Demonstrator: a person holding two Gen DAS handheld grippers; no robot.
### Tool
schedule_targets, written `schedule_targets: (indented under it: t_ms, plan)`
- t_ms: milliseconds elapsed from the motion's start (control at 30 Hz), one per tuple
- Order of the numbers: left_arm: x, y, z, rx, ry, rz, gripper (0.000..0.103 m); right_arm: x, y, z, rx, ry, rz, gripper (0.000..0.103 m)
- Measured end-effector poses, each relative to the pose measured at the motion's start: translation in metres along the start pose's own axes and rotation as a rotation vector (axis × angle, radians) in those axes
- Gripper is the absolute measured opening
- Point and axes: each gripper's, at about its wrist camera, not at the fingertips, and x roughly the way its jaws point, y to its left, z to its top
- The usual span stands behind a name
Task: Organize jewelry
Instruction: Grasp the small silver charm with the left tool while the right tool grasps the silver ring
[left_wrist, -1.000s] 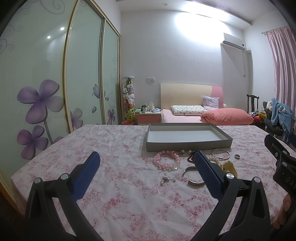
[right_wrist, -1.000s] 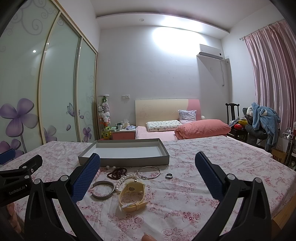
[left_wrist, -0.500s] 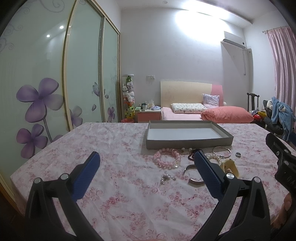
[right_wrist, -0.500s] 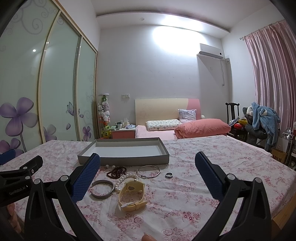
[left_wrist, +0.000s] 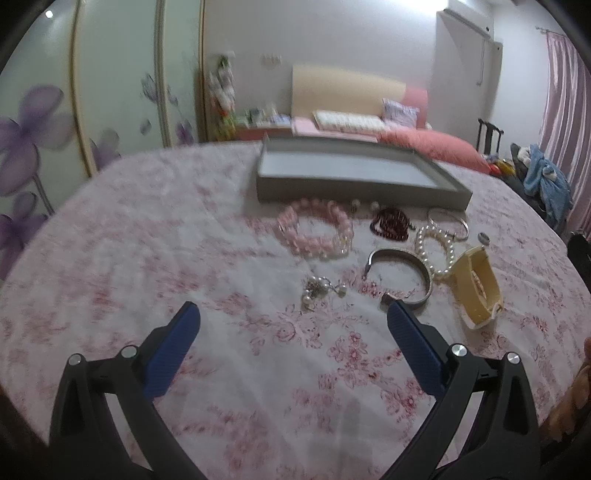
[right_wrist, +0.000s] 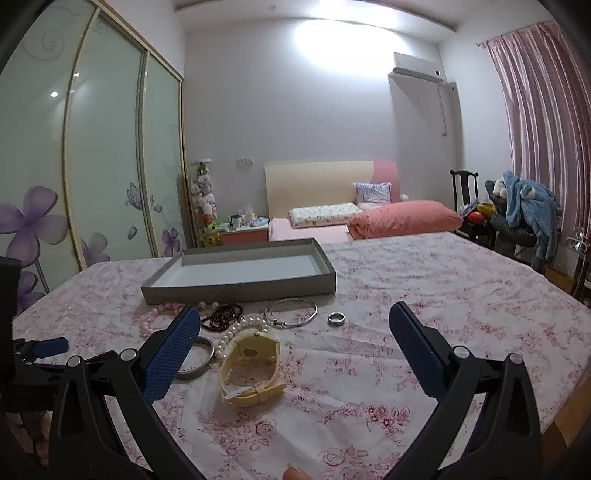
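A grey tray (left_wrist: 362, 192) (right_wrist: 240, 286) lies empty on the floral cloth. In front of it sit a pink bead bracelet (left_wrist: 316, 230), dark red beads (left_wrist: 390, 223), a pearl strand (left_wrist: 436, 251), a silver cuff (left_wrist: 402, 273), a small pearl charm (left_wrist: 321, 290), a thin silver bangle (right_wrist: 291, 312), a ring (right_wrist: 337, 318) and a cream watch (right_wrist: 251, 365) (left_wrist: 476, 291). My left gripper (left_wrist: 291, 332) is open and empty, just short of the charm. My right gripper (right_wrist: 291, 339) is open and empty above the watch.
The table (right_wrist: 443, 295) carries a pink floral cloth; its right edge drops off near a chair with a blue garment (right_wrist: 528, 214). Behind are a bed with a pink pillow (right_wrist: 402, 221) and sliding wardrobe doors (right_wrist: 92, 166). A person's fingertip (right_wrist: 293, 472) shows at the bottom.
My left gripper has tilted down and moved forward towards the jewelry, which now looks larger and nearer. The right gripper's view is almost unchanged.
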Motion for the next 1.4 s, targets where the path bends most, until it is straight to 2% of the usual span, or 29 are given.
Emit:
schedule_targets:
  t_ms: [67,167,300,467,600,767,967,1100,1267,1400]
  plan:
    - [0.015,0.002,0.005,-0.008,0.072,-0.024,0.082,0.004,-0.001,0.0,0.004,0.015,-0.002,0.101]
    - [0.034,0.002,0.01,-0.014,0.156,-0.055,0.072,0.011,-0.004,-0.001,0.013,0.04,-0.005,0.101]
    - [0.041,-0.005,0.017,0.037,0.161,-0.043,0.064,0.016,-0.007,0.0,0.02,0.057,-0.015,0.101]
    - [0.046,-0.013,0.022,0.069,0.153,-0.032,0.045,0.022,-0.008,0.001,0.032,0.074,-0.019,0.101]
    - [0.051,-0.015,0.026,0.075,0.151,-0.045,0.035,0.026,-0.008,0.001,0.034,0.081,-0.02,0.101]
    - [0.052,-0.013,0.028,0.068,0.15,-0.05,0.012,0.029,-0.008,0.002,0.039,0.087,-0.013,0.101]
    - [0.052,-0.012,0.027,0.062,0.149,-0.062,0.01,0.034,-0.012,0.007,0.052,0.106,-0.006,0.101]
    - [0.053,-0.007,0.029,0.037,0.152,-0.068,0.008,0.047,-0.023,0.016,0.061,0.149,-0.01,0.101]
    - [0.051,0.006,0.031,0.014,0.147,-0.056,0.008,0.073,-0.039,0.023,0.07,0.253,-0.043,0.101]
    - [0.045,0.022,0.035,-0.008,0.124,-0.037,0.008,0.101,-0.051,0.026,0.084,0.378,-0.023,0.101]
